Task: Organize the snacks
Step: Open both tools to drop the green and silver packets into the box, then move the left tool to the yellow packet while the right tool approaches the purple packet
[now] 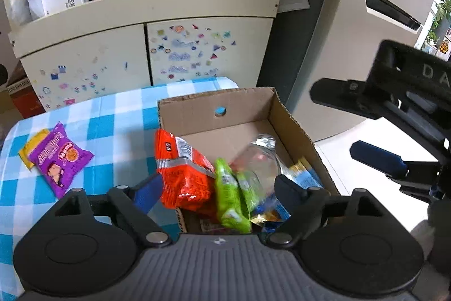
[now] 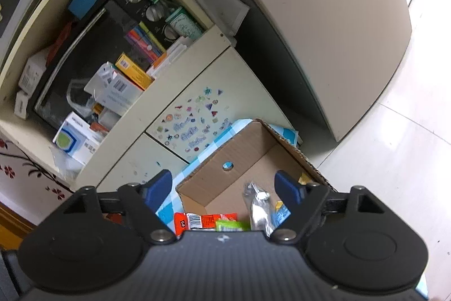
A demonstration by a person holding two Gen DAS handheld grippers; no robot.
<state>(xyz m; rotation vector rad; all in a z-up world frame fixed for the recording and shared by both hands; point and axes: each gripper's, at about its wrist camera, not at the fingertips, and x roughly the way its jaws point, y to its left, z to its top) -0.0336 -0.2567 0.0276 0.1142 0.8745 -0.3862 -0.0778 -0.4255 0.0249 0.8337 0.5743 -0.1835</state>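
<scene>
Snacks sit in an open cardboard box (image 1: 242, 109) on a table with a blue-and-white checked cloth (image 1: 112, 114). Inside the box: an orange packet (image 1: 183, 174) leaning over the near-left wall, a green packet (image 1: 231, 205) beside it, blurred, a clear plastic packet (image 1: 259, 157) further in, and a blue-and-yellow packet (image 1: 305, 177) against the right wall. Outside the box, on the cloth to the left, a purple packet (image 1: 60, 160) lies on top of a yellow packet (image 1: 32, 148), well apart from the box.

Left gripper (image 1: 220, 191) hovers over the near end of the box, jaws spread wide, nothing pinched; orange and green packets lie between the fingers, whether touching cannot be told. Right gripper (image 2: 224, 188) is above the box too, jaws released, empty. It shows at the right edge of the left view.

Behind the table: a cream cabinet (image 1: 141, 55) with stickers on its doors, cluttered shelf on top.
</scene>
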